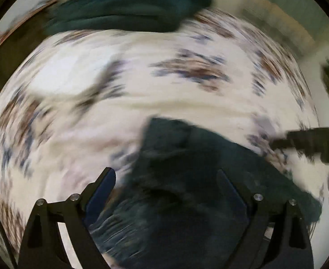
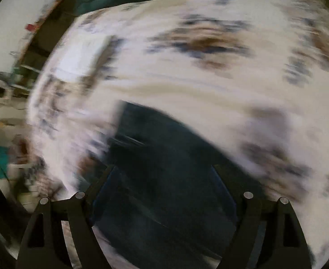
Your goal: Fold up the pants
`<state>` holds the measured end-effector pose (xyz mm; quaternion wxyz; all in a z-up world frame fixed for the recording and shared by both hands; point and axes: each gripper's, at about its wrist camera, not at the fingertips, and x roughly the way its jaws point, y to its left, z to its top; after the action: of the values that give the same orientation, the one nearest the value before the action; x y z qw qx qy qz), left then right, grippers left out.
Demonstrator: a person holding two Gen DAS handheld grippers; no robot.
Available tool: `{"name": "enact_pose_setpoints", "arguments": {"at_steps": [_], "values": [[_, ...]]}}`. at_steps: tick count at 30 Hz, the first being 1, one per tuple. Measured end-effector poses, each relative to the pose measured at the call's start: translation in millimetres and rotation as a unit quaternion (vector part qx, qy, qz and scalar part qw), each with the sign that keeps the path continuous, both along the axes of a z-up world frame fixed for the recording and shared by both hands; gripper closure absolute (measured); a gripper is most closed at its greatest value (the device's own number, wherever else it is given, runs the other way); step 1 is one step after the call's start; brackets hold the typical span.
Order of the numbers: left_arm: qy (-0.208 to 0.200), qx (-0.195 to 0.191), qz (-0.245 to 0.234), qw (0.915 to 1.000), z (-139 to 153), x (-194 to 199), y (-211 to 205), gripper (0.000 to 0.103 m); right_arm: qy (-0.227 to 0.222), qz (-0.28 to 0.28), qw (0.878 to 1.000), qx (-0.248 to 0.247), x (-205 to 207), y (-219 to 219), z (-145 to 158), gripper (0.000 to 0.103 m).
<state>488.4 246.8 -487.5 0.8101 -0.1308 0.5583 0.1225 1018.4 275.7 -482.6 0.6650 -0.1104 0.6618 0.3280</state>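
Dark pants [image 1: 198, 179] lie folded on floral bedspread [image 1: 164, 94], 6 o'clock in both views. L gripper [image 1: 166, 179] and R gripper [image 2: 164, 177] gape wide, holding nothing. Frames blurry; next grab should pinch both layers w/ edges aligned.

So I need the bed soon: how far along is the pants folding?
Hard to judge through the motion blur. The dark pants lie in a compact bundle on the flowered bedspread, so some folding looks done. Nothing is in hand: the left gripper and right gripper both stand open above them. Whether more folds remain I cannot tell.
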Motion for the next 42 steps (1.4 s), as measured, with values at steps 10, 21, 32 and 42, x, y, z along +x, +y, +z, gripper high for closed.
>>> {"name": "enact_pose_setpoints", "arguments": {"at_steps": [10,21,32,42], "values": [[0.165,0.081,-0.263,0.947,-73,164,-201,0.011,0.009,0.004,0.984,-0.177,-49,-237,-91,0.018],[0.297,0.126,-0.588,0.7419,-192,162,-321,0.01,0.106,0.174,0.941,-0.27,-80,-284,-228,0.018],[0.294,0.095,-0.592,0.7445,-178,160,-325,0.075,0.127,0.204,0.958,-0.157,-118,-330,-192,0.075],[0.212,0.129,-0.554,0.7946,-136,132,-308,0.094,0.036,0.168,0.967,-0.188,-167,-381,-151,0.092]]}}
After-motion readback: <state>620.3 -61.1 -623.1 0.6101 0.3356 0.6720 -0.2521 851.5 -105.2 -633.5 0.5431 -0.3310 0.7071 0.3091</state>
